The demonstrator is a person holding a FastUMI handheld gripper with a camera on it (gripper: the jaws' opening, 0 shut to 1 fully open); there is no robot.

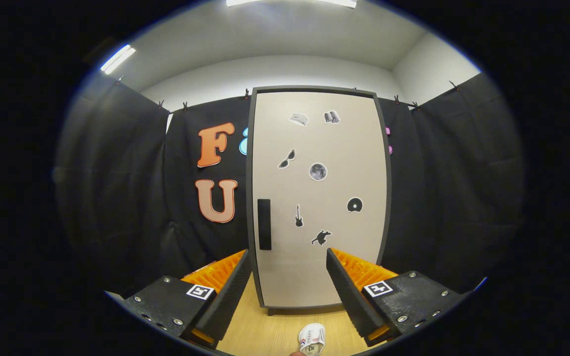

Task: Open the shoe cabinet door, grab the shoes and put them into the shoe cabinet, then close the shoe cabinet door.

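Our jaws stand wide and empty, facing the closed cabinet door (pixel 318 198) beyond them, its handle (pixel 264 224) presumably first. What seems a shoe (pixel 312 339) lies between them on the surface (pixel 275 329).

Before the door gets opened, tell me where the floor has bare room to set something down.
Bare wooden floor runs from the closed shoe cabinet base back to the white shoe, between the open gripper fingers. It is tightest around the shoe. The door handle has nothing in front of it.
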